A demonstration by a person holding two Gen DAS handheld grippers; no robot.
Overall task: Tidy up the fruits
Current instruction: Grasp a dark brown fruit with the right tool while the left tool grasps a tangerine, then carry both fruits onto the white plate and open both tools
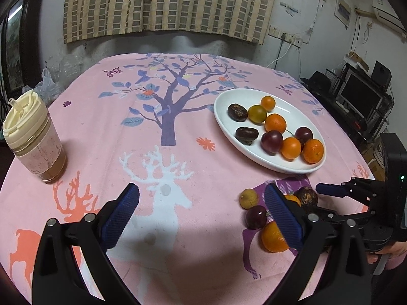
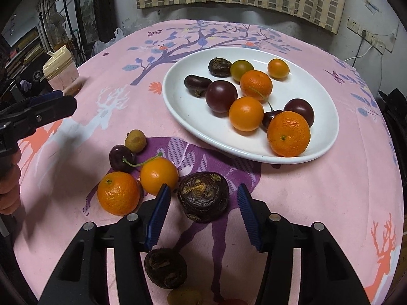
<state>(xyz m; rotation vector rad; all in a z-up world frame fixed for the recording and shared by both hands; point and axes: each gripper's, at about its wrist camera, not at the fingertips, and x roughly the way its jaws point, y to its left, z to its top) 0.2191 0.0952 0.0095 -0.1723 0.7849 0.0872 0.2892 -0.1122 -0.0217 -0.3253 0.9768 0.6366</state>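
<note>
Right tool (image 2: 202, 212) straddling a dark water chestnut (image 2: 202, 197) on the counter (image 2: 318, 203)

Its jaws stand partly open either side of the chestnut, pads not touching it; left tool (image 1: 201, 211) gapes wide, holding nothing; loose oranges (image 2: 118, 193), a cherry (image 2: 120, 158) lie beside; white plate (image 2: 193, 119) of fruit sits just beyond.

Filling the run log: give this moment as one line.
right tongs: open, straddling dark brown wrinkled round fruit | left tongs: open, empty | white oval plate: part-filled
</note>
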